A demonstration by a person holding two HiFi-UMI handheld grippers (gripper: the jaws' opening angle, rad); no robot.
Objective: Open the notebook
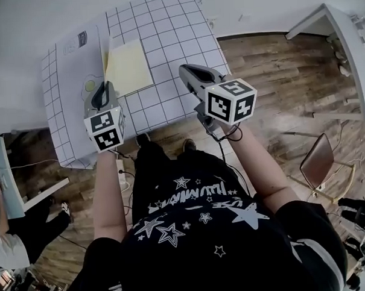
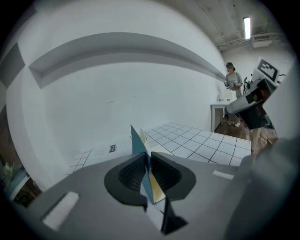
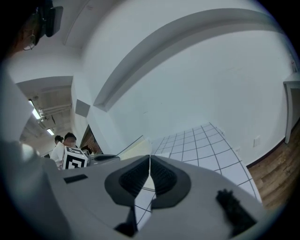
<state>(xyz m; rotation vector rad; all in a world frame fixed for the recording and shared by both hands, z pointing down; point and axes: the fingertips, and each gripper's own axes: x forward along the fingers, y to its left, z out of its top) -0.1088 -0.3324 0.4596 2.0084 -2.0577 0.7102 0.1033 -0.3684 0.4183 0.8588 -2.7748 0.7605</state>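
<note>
The notebook (image 1: 129,67) lies on the white grid mat (image 1: 165,34), and a pale yellow page faces up. My left gripper (image 1: 105,86) is at the notebook's left edge. In the left gripper view that gripper (image 2: 149,165) is shut on the blue cover (image 2: 137,142), which stands up on edge between the pads with yellow pages right behind it. My right gripper (image 1: 186,70) hovers over the mat to the right of the notebook. In the right gripper view its jaws (image 3: 150,171) are shut with nothing between them, and the notebook (image 3: 135,148) lies ahead to the left.
A white printed sheet (image 1: 76,59) lies on the mat left of the notebook. The table's near edge runs just under both grippers. A white desk (image 1: 340,26) and a brown chair (image 1: 319,160) stand on the wood floor to the right. A person (image 2: 233,79) stands far off.
</note>
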